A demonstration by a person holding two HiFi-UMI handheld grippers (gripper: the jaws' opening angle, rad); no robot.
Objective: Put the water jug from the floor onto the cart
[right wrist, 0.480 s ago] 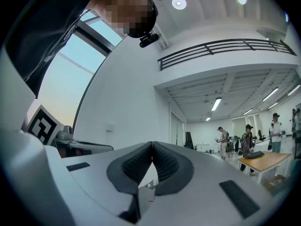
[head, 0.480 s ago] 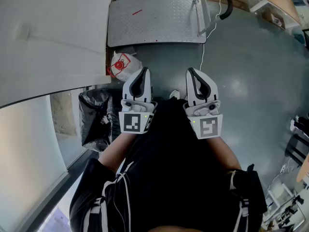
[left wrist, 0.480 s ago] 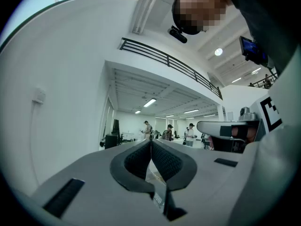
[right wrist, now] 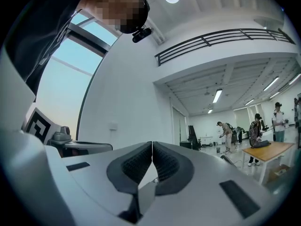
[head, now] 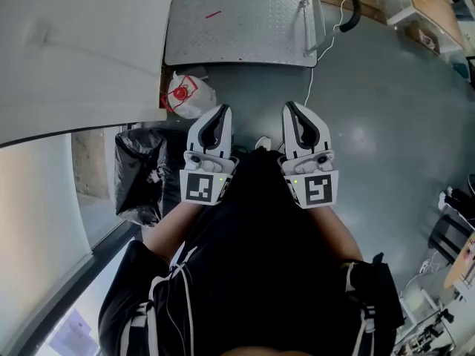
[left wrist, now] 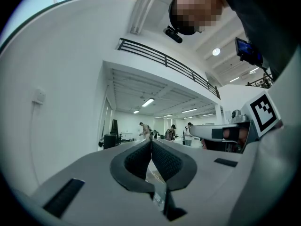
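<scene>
The cart's grey checker-plate deck [head: 237,28] lies low on the floor at the top of the head view, its upright handle [head: 310,13] on the right side. A whitish, rounded thing with a red mark [head: 185,95], possibly the water jug, sits on the floor just in front of the deck's left corner. My left gripper [head: 220,110] and right gripper [head: 288,107] are held level side by side in front of the person's body, well short of the cart. Both are shut with nothing in them. The left gripper [left wrist: 151,141] and the right gripper [right wrist: 152,144] face a long hall.
A black rubbish bag [head: 141,176] stands by the left gripper against a white wall [head: 74,50]. A white cable [head: 312,80] runs over the grey floor from the cart, and a black hose [head: 352,6] hangs at the top right. Distant people [right wrist: 225,135] stand by a table [right wrist: 268,149].
The head view has shifted a little, so the cart, the white thing and the black bag sit slightly higher and further left. Both grippers stay shut side by side.
</scene>
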